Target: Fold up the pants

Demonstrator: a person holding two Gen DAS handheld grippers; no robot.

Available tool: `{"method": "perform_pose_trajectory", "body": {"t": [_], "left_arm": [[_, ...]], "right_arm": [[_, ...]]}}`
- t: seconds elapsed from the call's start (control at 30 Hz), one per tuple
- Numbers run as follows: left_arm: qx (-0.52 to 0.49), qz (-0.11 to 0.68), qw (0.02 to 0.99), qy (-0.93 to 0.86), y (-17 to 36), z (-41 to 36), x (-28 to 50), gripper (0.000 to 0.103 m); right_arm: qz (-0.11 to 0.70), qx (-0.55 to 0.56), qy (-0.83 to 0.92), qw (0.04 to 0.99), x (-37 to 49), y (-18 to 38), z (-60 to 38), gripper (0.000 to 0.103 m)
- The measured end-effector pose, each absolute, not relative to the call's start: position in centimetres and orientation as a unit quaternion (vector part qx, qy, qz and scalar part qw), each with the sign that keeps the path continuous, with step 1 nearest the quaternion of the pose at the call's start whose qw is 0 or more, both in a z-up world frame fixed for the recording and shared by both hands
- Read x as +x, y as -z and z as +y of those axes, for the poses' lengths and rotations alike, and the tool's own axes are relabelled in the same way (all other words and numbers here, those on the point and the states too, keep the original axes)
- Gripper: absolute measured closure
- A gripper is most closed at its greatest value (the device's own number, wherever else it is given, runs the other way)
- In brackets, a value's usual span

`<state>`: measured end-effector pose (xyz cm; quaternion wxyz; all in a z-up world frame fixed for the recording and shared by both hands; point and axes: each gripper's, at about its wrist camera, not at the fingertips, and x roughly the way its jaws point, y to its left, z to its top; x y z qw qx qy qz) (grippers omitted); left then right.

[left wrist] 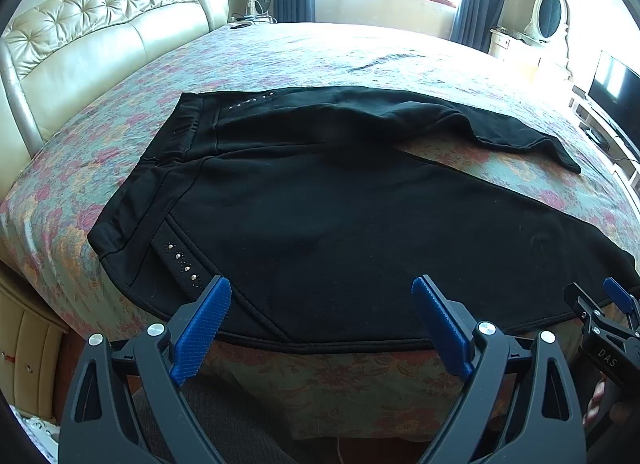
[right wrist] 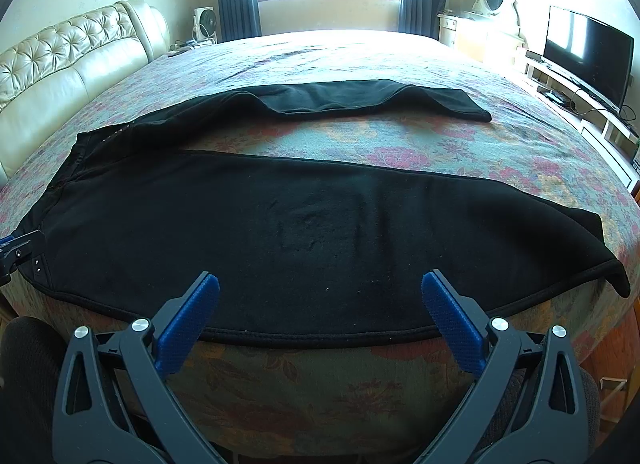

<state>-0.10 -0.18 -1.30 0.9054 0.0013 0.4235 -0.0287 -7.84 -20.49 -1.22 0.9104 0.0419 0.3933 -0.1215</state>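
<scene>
The black soft-fabric pants are being displayed spread flat on the floral-patterned bed cover, waistband toward nine o'clock and the two legs running toward three o'clock. The legs are being kept apart in a V, with a wedge of bed cover showing between them; this layout is judged to have been chosen so that one leg can be brought over the other as a first fold, which is not yet done. The near outer seam is being laid along the six o'clock edge of the bed, within easy reach of both tools.

The left tool is being held with its blue pads spread wide and nothing between them, poised over the near seam beside the studded pocket trim. The right tool is likewise being held wide apart and empty, over the near seam at the middle of the near leg.

By the left wrist view, the waistband and stud rows are being shown clearly, and the right tool is being glimpsed at four o'clock. By the right wrist view, both leg hems are being shown in full, the near one drooping over the bed's edge at four o'clock, while the waistband is being pushed to the nine o'clock margin.
</scene>
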Motion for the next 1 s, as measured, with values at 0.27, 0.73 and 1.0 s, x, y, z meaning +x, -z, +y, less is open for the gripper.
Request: {"method": "perform_pose_trajectory", "body": {"t": [0.27, 0.73, 1.0], "left_arm": [[0.009, 0.424, 0.905, 0.037, 1.4, -0.7, -0.2, 0.012], [0.003, 0.412, 0.91, 0.053, 0.1, 0.7, 0.6, 0.012], [-0.106, 0.424, 0.897, 0.074, -1.9, 11.9, 8.1, 0.012]], "right_arm": [[0.393, 0.042, 0.122, 0.91, -7.8, 1.3, -20.5, 0.002], [0.397, 0.038, 0.12, 0.909, -7.4, 1.2, -20.5, 0.002], [0.407, 0.038, 0.102, 0.907, -5.7, 1.9, -19.8, 0.002]]}}
